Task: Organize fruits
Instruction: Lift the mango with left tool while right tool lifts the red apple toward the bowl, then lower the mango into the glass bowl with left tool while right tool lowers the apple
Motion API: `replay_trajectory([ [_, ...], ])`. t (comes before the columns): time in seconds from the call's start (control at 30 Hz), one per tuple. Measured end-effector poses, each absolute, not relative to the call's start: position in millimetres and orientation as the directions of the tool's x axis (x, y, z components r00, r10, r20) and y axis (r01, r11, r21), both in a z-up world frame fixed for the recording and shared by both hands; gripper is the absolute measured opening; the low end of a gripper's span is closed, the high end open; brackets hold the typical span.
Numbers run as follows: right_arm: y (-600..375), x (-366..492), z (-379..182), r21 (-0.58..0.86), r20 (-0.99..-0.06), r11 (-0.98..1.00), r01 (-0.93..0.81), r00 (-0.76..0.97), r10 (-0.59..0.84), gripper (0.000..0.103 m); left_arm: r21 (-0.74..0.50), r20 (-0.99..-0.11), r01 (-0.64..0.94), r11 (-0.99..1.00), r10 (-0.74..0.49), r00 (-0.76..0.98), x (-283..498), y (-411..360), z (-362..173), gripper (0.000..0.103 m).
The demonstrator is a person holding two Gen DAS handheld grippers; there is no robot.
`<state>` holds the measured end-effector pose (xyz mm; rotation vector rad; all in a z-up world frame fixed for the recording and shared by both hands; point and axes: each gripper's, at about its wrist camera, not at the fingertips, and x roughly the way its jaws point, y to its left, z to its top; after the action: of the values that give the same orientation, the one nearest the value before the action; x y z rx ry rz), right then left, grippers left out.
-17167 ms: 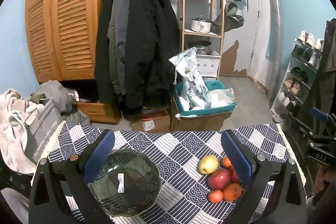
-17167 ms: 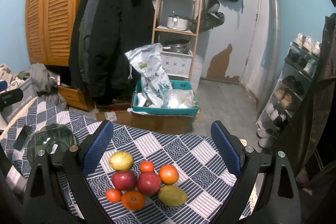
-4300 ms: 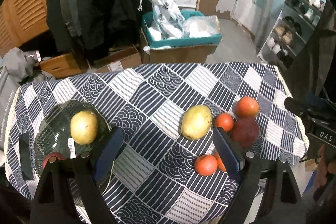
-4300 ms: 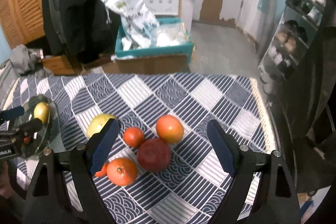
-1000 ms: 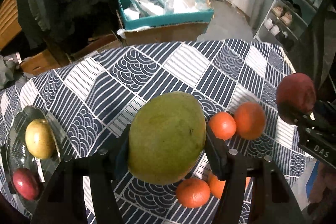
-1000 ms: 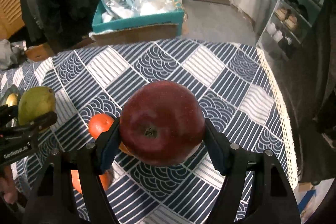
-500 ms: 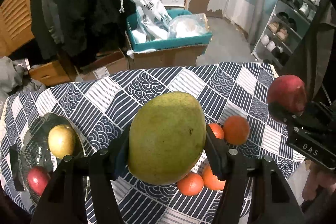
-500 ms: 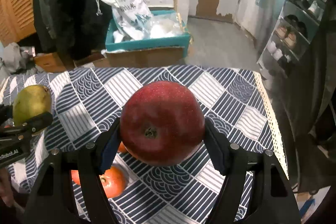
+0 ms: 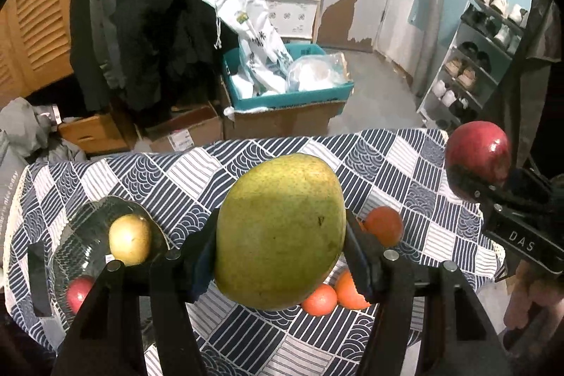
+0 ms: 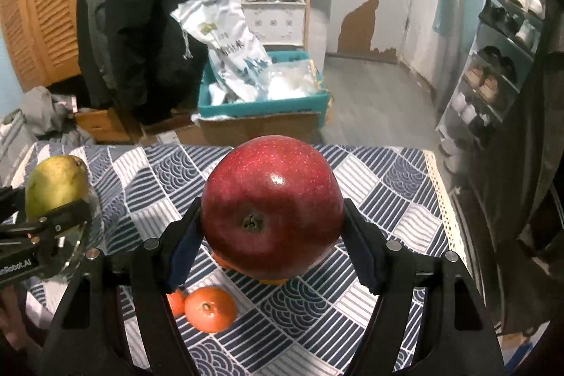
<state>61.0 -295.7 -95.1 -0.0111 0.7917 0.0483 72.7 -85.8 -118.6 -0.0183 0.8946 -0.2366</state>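
My left gripper (image 9: 282,252) is shut on a large green mango (image 9: 280,229), held in the air above the table. My right gripper (image 10: 271,235) is shut on a red apple (image 10: 271,207), also lifted; the apple (image 9: 477,154) shows at the right of the left wrist view, and the mango (image 10: 56,187) at the left of the right wrist view. A dark glass plate (image 9: 84,228) at the table's left holds a yellow-green fruit (image 9: 129,239) and a small red fruit (image 9: 77,293). Several oranges (image 9: 384,225) lie on the cloth below the grippers, one (image 10: 210,309) near the front.
The table wears a navy and white patterned cloth (image 9: 197,175) with a lace edge on the right (image 10: 440,185). Beyond it stand a cardboard box with a teal bin (image 9: 289,97), hanging coats (image 9: 151,6), a wooden shelf and a shoe rack (image 9: 476,59). A hand (image 9: 528,298) holds the right gripper.
Both grippers have risen with their fruit still held; the table and oranges now look farther below, and more of the room and the plate shows.
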Motion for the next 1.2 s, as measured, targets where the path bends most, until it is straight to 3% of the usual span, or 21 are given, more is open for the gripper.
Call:
replay_trajectory([
  [0.57,-251.2,50.3,-62.2,-0.001,-0.662,0.989,-0.145,0.742,0.108,0.074,-0.14,-0.746,0.136,0.981,-0.195,0.637,55.6,-40.8,-95.0,0.065],
  [1.2,-164.0,69.9,-64.1,0.003,-0.682,0.957,-0.289,0.7,0.213,0.074,-0.154,-0.751,0.003,0.988,-0.119,0.65,49.0,29.7,-97.7,0.065],
])
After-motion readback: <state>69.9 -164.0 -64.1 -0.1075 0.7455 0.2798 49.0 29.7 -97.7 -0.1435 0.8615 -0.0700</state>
